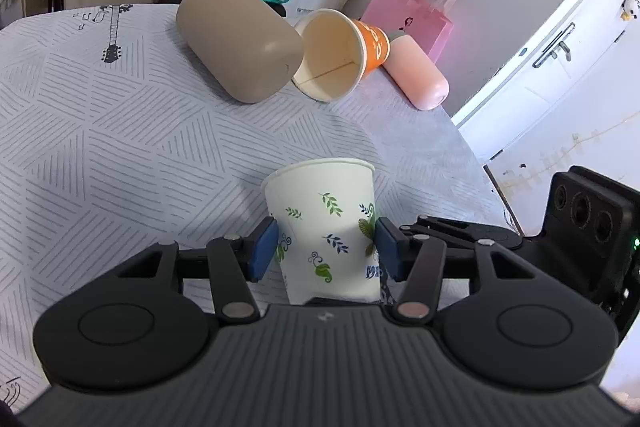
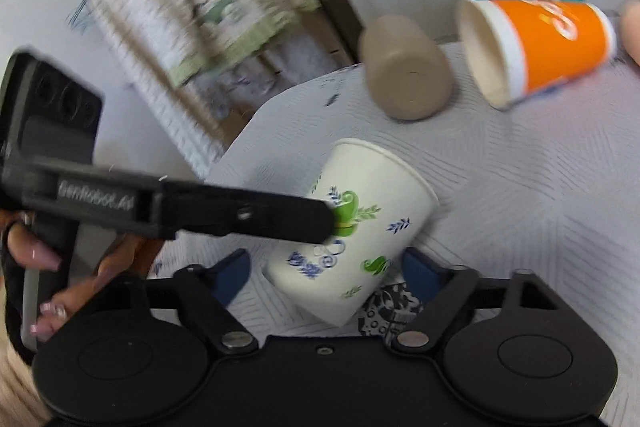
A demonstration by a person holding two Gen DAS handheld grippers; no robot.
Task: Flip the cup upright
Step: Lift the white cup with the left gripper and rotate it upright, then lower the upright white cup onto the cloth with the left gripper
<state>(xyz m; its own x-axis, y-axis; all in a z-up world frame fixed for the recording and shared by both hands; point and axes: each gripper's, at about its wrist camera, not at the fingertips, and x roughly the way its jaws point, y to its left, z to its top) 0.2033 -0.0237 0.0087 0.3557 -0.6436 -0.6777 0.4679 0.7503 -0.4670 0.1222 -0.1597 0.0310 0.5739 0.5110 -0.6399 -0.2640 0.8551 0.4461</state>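
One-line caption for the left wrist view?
Left gripper clamps the leaf-print paper cup; beige cup, orange cup and pink bottle lie beyond.

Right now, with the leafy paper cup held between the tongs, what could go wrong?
1. The left tongs pinch the thin white leaf-print cup at its sides; squeezing harder may crush it.
2. In the right wrist view the cup is tilted, so it might tip over if let go now.
3. The right tongs are open around it and could knock it.
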